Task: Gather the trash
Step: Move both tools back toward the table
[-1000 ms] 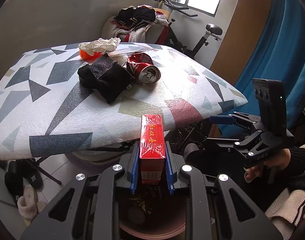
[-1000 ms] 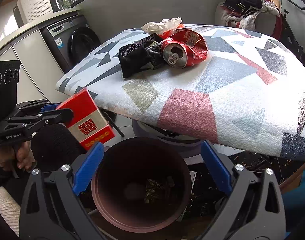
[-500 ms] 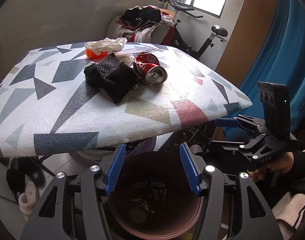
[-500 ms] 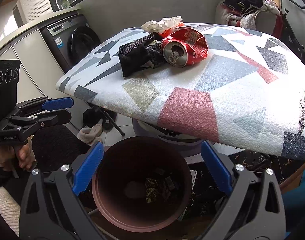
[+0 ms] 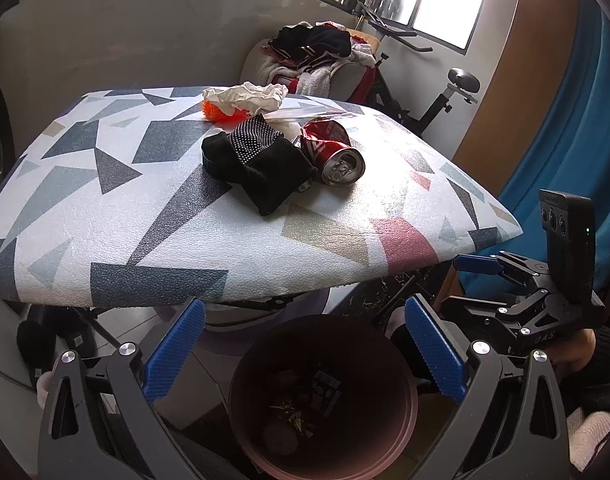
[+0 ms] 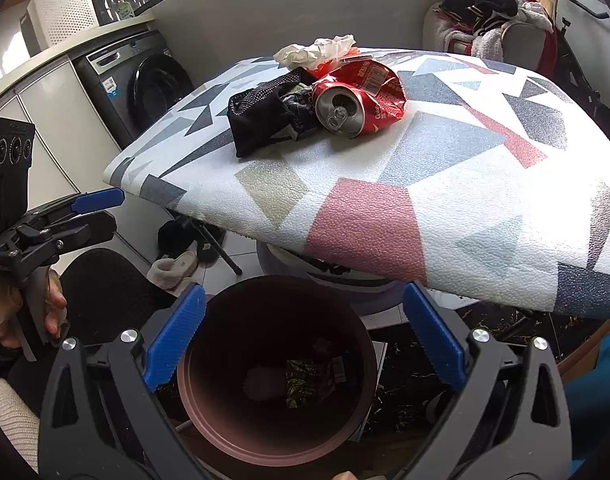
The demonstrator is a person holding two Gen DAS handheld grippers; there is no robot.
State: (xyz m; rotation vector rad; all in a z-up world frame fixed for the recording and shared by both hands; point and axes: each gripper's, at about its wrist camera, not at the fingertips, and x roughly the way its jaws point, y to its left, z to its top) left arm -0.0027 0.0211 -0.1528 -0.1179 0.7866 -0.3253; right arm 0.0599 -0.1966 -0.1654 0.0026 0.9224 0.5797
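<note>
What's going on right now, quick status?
Left gripper opening, nothing between its fingers. Right gripper open, empty. Both over the brown bin. Crushed red can still on table. Nothing blocking.

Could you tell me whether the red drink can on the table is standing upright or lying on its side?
Lying on its side. The red can rests crushed on the table, its silver top facing the camera.

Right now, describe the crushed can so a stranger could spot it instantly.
Find the table with the geometric-patterned cover. In the small pile at its middle, the crushed red can lies on its side beside the black cloth. It alone is shiny metal, its silver top facing the table's near edge.
</note>
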